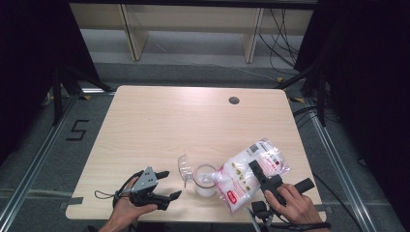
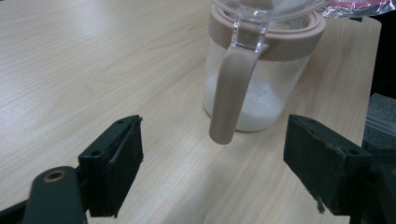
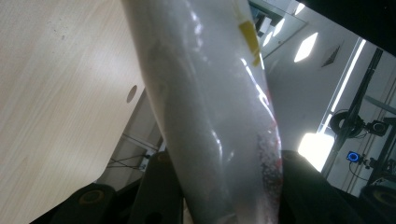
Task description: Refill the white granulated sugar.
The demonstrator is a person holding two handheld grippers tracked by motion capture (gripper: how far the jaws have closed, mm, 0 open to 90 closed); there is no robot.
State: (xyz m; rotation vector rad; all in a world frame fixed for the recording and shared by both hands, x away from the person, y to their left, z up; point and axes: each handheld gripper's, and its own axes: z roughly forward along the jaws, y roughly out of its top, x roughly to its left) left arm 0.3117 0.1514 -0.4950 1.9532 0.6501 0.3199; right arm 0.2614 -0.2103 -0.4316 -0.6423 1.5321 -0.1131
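Clear plastic, printed in red and yellow and packed with white grains, makes up the bag (image 1: 251,171) that is tipped over the jar (image 1: 205,181) near the front edge of the desk (image 1: 193,121). From above, the bag's lower end lies against the jar's open mouth, and the jar's clear lid (image 1: 184,166) stands flipped up on the far left side. The right gripper (image 1: 263,175) has its fingers pinching the bag across its middle, with the person's right hand (image 1: 292,203) behind it.

The right gripper view shows the same hold from close up: the bag (image 3: 210,116) rises as a pale, glossy column between two dark fingers (image 3: 303,186) pressed to its sides, with the desk's cable hole (image 3: 131,93) off to the left.

The left gripper view gives what the overhead camera cannot: the jar (image 2: 261,65) has a beige collar and a beige handle (image 2: 231,93) hanging toward the camera, and a shallow layer of white grains (image 2: 257,107) sits in its bottom. The left gripper (image 2: 212,158) has its fingers spread wide and touches nothing, the handle just ahead of them. From above, the left gripper (image 1: 162,186) rests low by the desk's front edge, just left of the jar.
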